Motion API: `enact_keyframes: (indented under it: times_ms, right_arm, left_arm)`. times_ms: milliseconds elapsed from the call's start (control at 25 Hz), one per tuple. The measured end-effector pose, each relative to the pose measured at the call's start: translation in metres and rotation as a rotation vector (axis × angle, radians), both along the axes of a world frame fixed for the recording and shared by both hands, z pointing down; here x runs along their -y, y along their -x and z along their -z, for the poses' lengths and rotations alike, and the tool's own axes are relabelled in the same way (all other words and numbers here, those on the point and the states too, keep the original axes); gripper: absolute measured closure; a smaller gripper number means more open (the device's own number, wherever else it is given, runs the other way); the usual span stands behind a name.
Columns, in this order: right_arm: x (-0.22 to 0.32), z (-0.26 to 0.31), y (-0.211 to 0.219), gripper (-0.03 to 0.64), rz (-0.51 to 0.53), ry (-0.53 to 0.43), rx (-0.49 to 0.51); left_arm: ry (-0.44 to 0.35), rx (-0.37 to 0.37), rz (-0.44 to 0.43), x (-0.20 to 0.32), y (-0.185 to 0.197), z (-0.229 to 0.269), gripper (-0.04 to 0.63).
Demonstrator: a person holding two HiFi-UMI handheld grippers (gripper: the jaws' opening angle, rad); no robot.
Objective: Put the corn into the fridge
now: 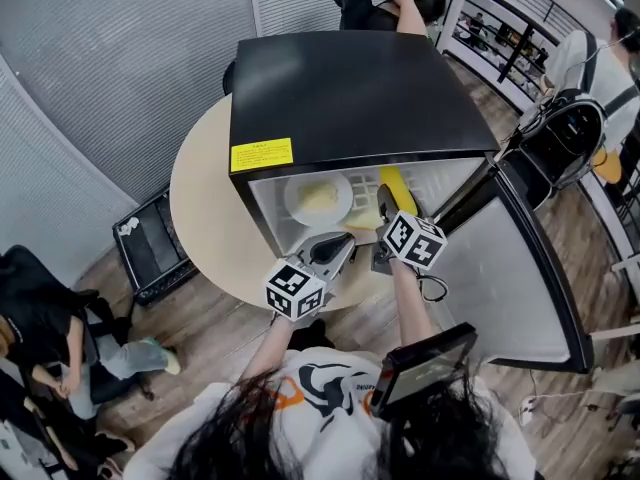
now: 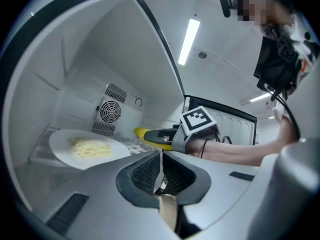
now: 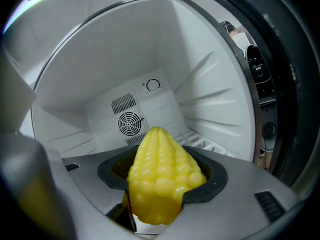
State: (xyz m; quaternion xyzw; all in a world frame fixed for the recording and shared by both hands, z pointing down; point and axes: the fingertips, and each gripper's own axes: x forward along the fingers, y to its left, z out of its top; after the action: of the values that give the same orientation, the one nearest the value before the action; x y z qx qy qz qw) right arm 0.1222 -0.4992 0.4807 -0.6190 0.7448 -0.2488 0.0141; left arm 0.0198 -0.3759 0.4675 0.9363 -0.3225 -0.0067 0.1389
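Note:
A yellow corn cob (image 3: 162, 179) is clamped between the jaws of my right gripper (image 3: 159, 204), tip pointing into the open fridge (image 1: 350, 98). In the head view the corn (image 1: 398, 190) and right gripper (image 1: 386, 206) are just inside the fridge's white interior, right of a white plate of noodles (image 1: 318, 198). My left gripper (image 1: 343, 242) is at the fridge's front edge, its jaws closed together with nothing between them (image 2: 161, 159). The left gripper view shows the plate (image 2: 85, 149) on the shelf and the corn (image 2: 145, 134) held to its right.
The fridge door (image 1: 510, 268) stands swung open to the right. The fridge sits on a round beige table (image 1: 205, 208). A fan grille (image 3: 130, 122) is on the fridge's back wall. A black crate (image 1: 150, 243) lies on the floor at left; people sit nearby.

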Motion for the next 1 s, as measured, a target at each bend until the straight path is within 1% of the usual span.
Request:
enact_keyframes:
  times_ms: [120,360,560,800,1000]
  right_arm:
    - [0.011,-0.005,0.001,0.356,-0.007,0.005,-0.048]
    - [0.033,-0.016,-0.006,0.356,-0.033,0.015,-0.193]
    - [0.042,-0.025,-0.010,0.356,-0.041,0.031,-0.277]
    - [0.040,-0.023,-0.007,0.356,-0.016,0.027,-0.355]
    - [0.040,-0.028,0.006,0.347,0.070,0.059,-0.403]
  left_arm:
    - [-0.001,0.005,-0.008,0.002,0.002,0.001,0.581]
    - [0.006,0.001,-0.016,0.013,0.003,-0.008,0.581]
    - [0.007,0.000,-0.018,0.017,0.003,-0.012,0.581]
    - [0.006,-0.004,-0.013,0.017,0.003,-0.010,0.581]
    - [0.004,-0.002,-0.002,0.017,0.006,-0.010,0.581]
